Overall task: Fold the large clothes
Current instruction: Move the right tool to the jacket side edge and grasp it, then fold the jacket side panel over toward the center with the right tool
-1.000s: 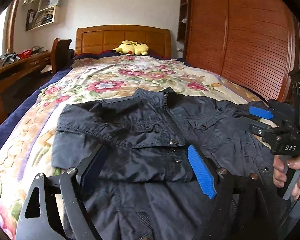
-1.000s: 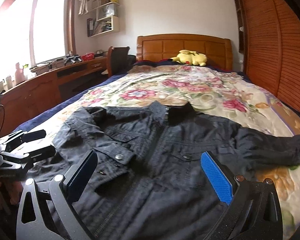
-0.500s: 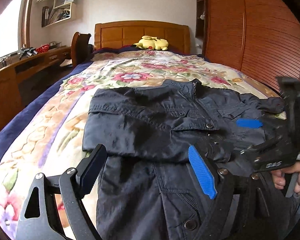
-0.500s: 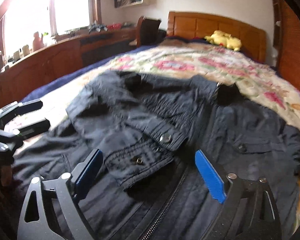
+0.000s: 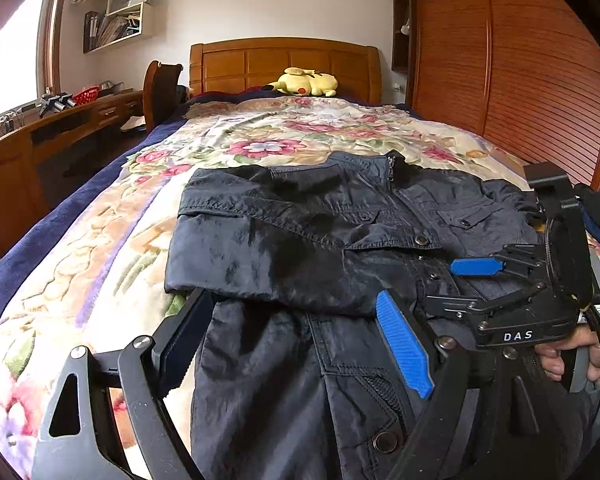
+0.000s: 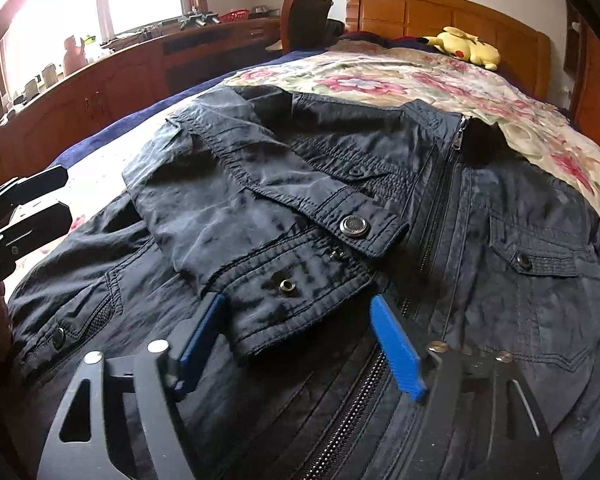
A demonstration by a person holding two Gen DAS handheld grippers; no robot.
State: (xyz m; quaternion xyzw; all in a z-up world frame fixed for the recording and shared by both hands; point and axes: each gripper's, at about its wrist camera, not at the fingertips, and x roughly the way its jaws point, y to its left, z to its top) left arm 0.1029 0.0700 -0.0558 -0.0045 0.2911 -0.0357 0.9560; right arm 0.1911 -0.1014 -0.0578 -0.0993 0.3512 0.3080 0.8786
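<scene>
Right gripper (image 6: 300, 344) closing around folded sleeve cuff (image 6: 300, 300) (right view only); left gripper (image 5: 300, 344) wide over jacket (image 5: 320, 248), empty.

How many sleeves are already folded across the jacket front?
1. One sleeve lies across the jacket chest, its cuff between the right gripper's closing jaws. The other sleeve is bunched at the jacket's far side, unfolded.

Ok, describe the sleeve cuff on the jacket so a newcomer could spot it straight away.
Find the bed with the floral quilt; the dark jacket lies spread on it. One sleeve is folded across the chest, and its cuff ends near the zipper, between the closing jaws of the right gripper. Unlike the buttoned pocket flaps, it has an open snap stud.
</scene>
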